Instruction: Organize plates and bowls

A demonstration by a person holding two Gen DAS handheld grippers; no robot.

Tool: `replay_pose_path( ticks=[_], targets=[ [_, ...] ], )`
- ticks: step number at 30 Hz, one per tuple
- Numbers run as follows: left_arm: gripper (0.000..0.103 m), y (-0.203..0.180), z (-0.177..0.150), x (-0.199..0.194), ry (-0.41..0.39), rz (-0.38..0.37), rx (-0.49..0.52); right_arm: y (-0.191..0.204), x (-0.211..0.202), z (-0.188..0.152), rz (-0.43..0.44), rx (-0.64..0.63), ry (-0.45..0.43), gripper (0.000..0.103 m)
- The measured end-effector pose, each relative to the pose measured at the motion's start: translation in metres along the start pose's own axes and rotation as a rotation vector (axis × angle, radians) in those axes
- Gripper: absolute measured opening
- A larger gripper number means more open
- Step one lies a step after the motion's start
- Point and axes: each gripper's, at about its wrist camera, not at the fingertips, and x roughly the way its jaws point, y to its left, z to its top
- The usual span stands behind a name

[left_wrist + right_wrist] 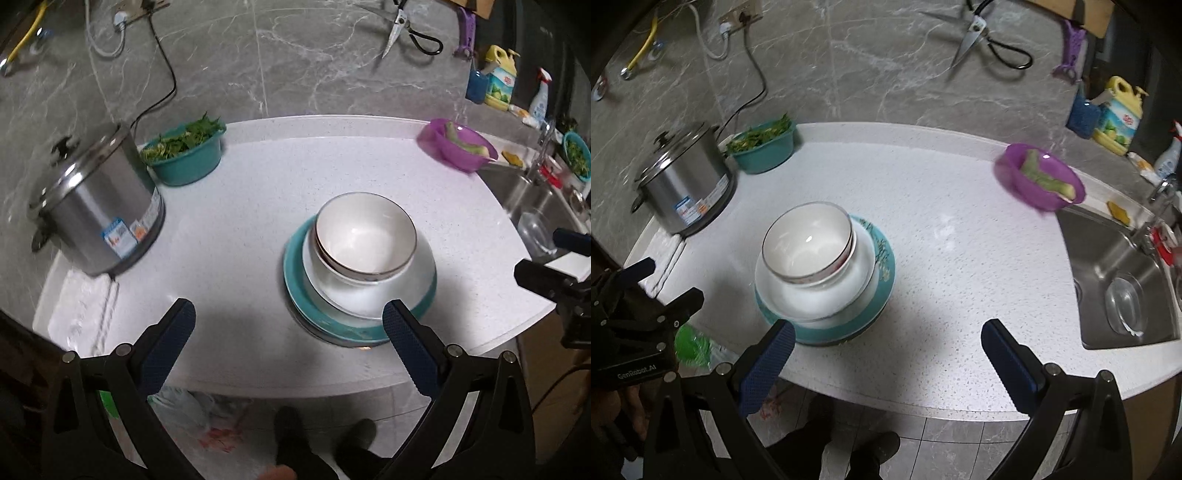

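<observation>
A white bowl with a silver rim sits nested in another bowl on a white plate, all stacked on a teal plate near the counter's front edge. The stack also shows in the right wrist view, with the bowl on the teal plate. My left gripper is open and empty, held just before the stack. My right gripper is open and empty, just right of the stack.
A steel pot and a teal bowl of greens stand at the back left. A purple bowl sits by the sink on the right. A folded cloth lies at front left.
</observation>
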Motion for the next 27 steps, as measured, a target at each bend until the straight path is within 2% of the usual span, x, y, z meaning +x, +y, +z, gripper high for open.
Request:
replay_pose_path(
  ticks=[7,13,16,23,27],
  targets=[
    [0.103,0.026,0.02,0.006,-0.03,-0.028,0.043,0.025,-0.012,0.017,-0.08,0.051,-0.056,0.103],
    [0.103,0.05,0.042,0.025,0.022,-0.073,0.017,0.042,-0.014,0.028,-0.122,0.076,-0.065,0.103],
    [0.103,0.056,0.051,0.029,0.013,-0.101,0.022,0.047,-0.014,0.031,-0.136,0.093,-0.07,0.103],
    [0.103,0.048,0.061,0.034,0.031,-0.14,0.059,0.056,-0.013,0.036,-0.172,0.109,-0.059,0.103],
    [0.103,0.04,0.063,0.034,0.03,-0.133,0.073,0.056,-0.014,0.035,-0.168,0.132,-0.063,0.103]
  ],
)
